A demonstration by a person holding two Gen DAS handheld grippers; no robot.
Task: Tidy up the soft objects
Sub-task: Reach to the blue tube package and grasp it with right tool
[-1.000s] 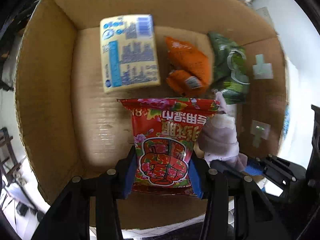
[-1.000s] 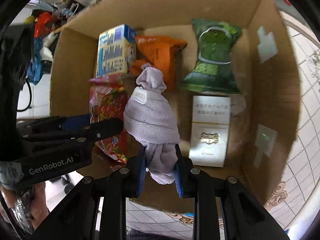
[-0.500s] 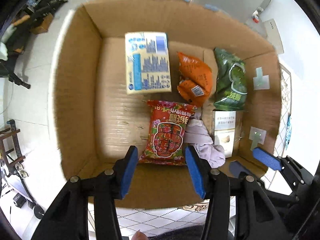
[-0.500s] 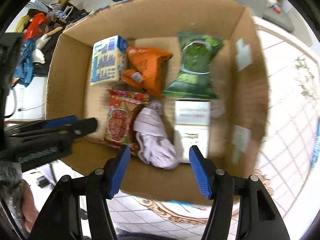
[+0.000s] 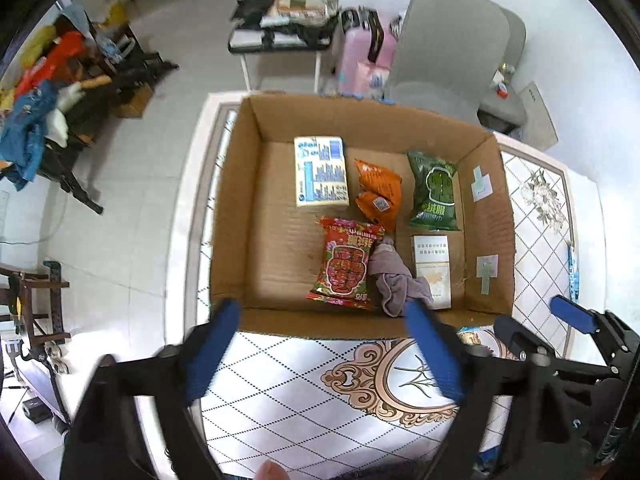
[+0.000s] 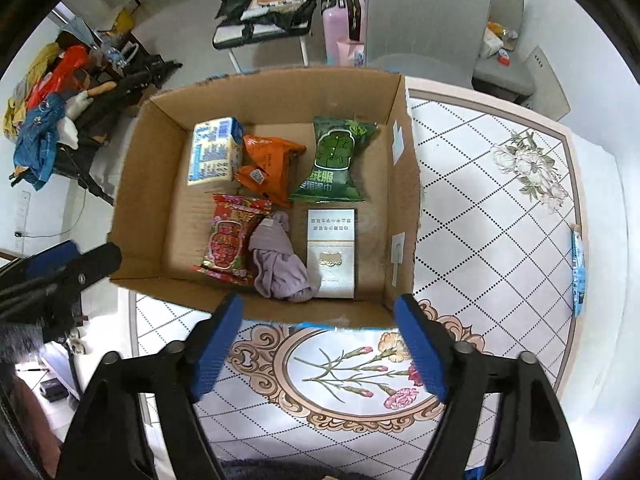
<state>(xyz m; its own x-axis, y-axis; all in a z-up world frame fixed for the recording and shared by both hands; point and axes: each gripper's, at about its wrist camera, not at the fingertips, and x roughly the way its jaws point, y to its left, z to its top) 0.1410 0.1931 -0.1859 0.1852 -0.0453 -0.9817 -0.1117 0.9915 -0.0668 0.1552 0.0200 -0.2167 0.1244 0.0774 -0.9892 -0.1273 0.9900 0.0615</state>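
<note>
An open cardboard box [image 5: 236, 216] [image 6: 138, 184] stands on the patterned table. Inside lie a red packet [image 5: 347, 266] [image 6: 230, 238], a crumpled purple cloth [image 5: 394, 280] [image 6: 280, 260], a white flat pack [image 5: 432, 268] [image 6: 331, 252], a yellow tissue pack [image 5: 320, 172] [image 6: 212, 152], an orange pouch [image 5: 380, 192] [image 6: 270, 168] and a green packet [image 5: 434, 192] [image 6: 334, 162]. My left gripper [image 5: 320, 332] is open and empty above the box's near edge. My right gripper [image 6: 320, 324] is open and empty too, also seen in the left wrist view [image 5: 536, 324].
The table [image 6: 492, 216] has a diamond and floral pattern. A blue-white packet [image 6: 578, 272] lies at its right edge. A grey chair [image 6: 424, 20] stands behind the box. Cluttered stands and clothes [image 6: 44, 136] fill the floor at left.
Both grippers let go, the left of the red packet and the right of the purple cloth, opened wide and pulled back up out of the box. Both items now lie in the box.
</note>
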